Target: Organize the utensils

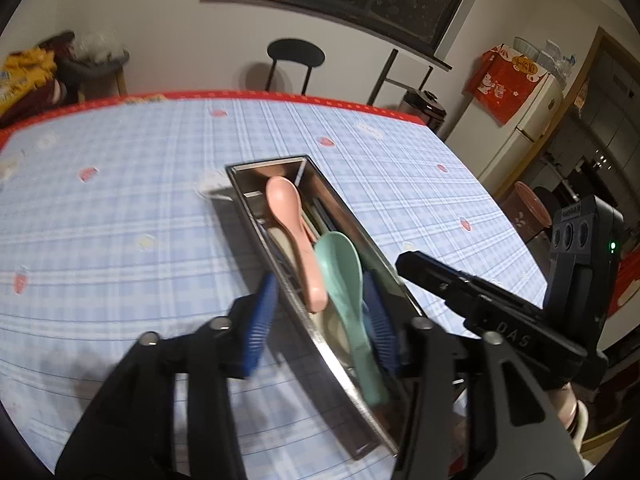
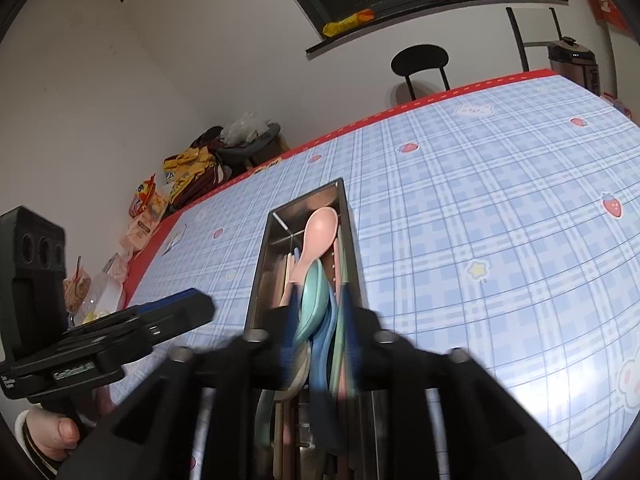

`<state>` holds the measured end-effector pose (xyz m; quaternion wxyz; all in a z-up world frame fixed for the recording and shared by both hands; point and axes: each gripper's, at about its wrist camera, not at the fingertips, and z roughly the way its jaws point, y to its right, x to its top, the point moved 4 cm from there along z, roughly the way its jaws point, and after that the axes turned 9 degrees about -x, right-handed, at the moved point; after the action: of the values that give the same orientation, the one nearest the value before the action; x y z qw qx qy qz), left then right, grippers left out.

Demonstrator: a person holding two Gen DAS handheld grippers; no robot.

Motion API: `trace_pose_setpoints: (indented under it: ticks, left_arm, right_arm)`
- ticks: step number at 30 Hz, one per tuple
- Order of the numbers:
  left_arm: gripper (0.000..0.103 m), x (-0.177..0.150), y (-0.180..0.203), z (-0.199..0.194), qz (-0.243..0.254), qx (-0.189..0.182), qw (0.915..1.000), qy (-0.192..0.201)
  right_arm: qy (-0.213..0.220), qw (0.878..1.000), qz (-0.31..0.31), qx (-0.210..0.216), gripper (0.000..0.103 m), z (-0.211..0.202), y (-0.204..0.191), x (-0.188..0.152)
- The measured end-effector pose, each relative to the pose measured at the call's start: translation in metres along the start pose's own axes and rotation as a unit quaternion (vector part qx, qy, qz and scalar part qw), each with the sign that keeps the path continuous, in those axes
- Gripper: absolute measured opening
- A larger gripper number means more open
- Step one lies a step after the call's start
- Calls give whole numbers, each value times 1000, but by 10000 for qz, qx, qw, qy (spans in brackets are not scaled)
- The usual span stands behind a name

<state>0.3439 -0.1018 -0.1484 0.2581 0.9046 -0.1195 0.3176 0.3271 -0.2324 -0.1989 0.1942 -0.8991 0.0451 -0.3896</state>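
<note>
Stainless utensil tray sat on the plaid tabletop, holding a pink spoon and a green spoon. Left gripper was spread wide, straddling the tray's near wall, gripping nothing. Right gripper reached into the tray, fingers around the green spoon; motion blur, couldn't tell if clamped.

The setting is a home dining area. A table covered with a blue plaid strawberry-print tablecloth extends ahead of the fingers. Beyond it stand a black round-backed chair and, to the right, a white refrigerator and a dark electric cooker.
</note>
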Motion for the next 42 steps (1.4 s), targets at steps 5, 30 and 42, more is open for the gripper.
trace_pose_setpoints:
  ticks: [5,30,42]
  left_arm:
    - [83,-2,-4,-25,152,251,9992,256]
    - [97,-41,5,-220,1082,1803,9583,1935]
    - [97,-64,20,-270,1118,1858,9467,2381]
  right_arm:
    - [294,9994,6,-157,78,-10,2,5]
    - [1864,9521,-1290,-2053,97,-181,-68,-16]
    - [2085,9386,-1551,-2268,97,-227,-100,-36]
